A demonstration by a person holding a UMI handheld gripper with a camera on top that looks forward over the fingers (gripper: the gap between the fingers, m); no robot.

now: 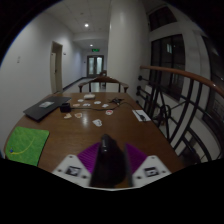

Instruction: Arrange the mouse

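Clamped between the purple pads of the gripper (pixel 108 165) is a black mouse (pixel 108 163), both fingers pressing its sides, carried just above the near edge of the round wooden table (pixel 75 132); that looks like a carry toward a spot still to be chosen. On the near left lies a green mat (pixel 25 144), a likely resting place. Farther left sits a laptop (pixel 43 108), with papers (pixel 141 115) to the far right. Beyond the table, a railing (pixel 185 100) curves along the right.
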